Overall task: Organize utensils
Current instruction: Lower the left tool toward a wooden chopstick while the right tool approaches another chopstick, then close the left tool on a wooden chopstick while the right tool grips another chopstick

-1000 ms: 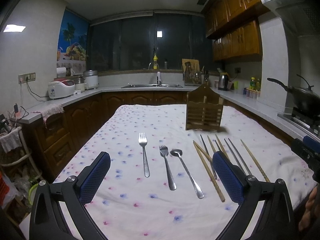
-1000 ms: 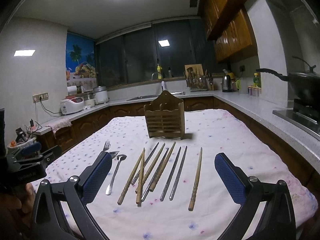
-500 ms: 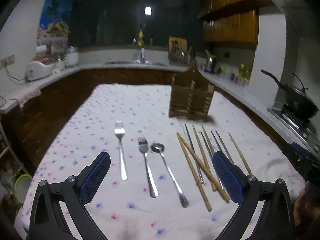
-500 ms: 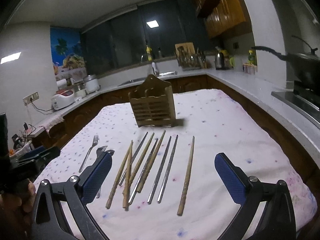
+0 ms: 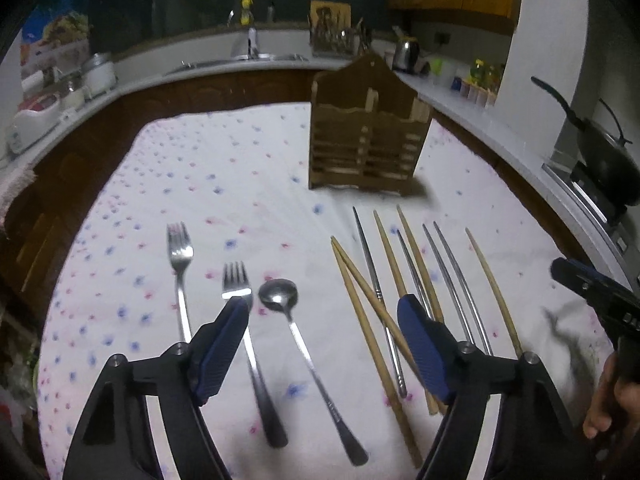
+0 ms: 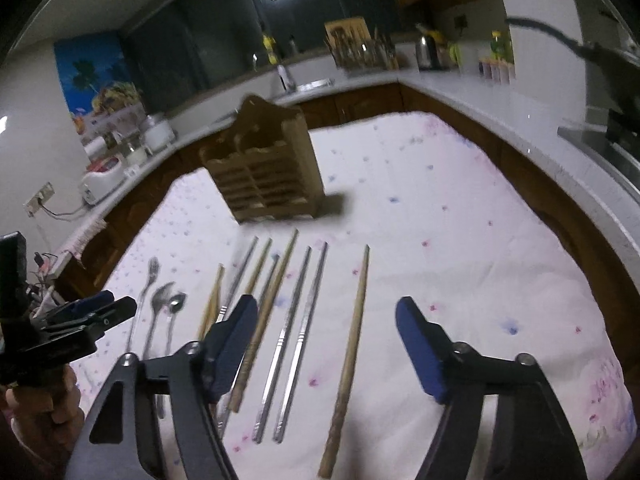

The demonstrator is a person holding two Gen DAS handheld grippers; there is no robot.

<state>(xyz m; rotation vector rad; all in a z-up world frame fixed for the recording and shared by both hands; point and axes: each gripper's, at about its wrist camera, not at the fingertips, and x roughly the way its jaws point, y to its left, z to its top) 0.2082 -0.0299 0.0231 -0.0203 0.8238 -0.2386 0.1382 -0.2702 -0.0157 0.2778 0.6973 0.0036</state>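
Note:
Two steel forks (image 5: 182,280) (image 5: 248,344) and a steel spoon (image 5: 304,352) lie side by side on the flowered cloth. To their right lie several wooden and steel chopsticks (image 5: 384,304) (image 6: 296,332). A lone wooden chopstick (image 6: 352,352) lies furthest right. A slatted wooden utensil holder (image 5: 368,140) (image 6: 268,168) stands upright behind them. My left gripper (image 5: 324,320) is open and empty, low over the spoon and second fork. My right gripper (image 6: 326,320) is open and empty, low over the steel pair and the lone chopstick.
The cloth-covered table (image 5: 240,184) ends close at the left and right. A counter with sink, kettle and jars (image 6: 432,60) runs around the room. A wok on a stove (image 5: 600,160) sits to the right. A rice cooker (image 6: 100,176) is at left.
Both grippers have tipped down and moved closer to the utensils. The holder and utensils have not moved. Both grippers stay open.

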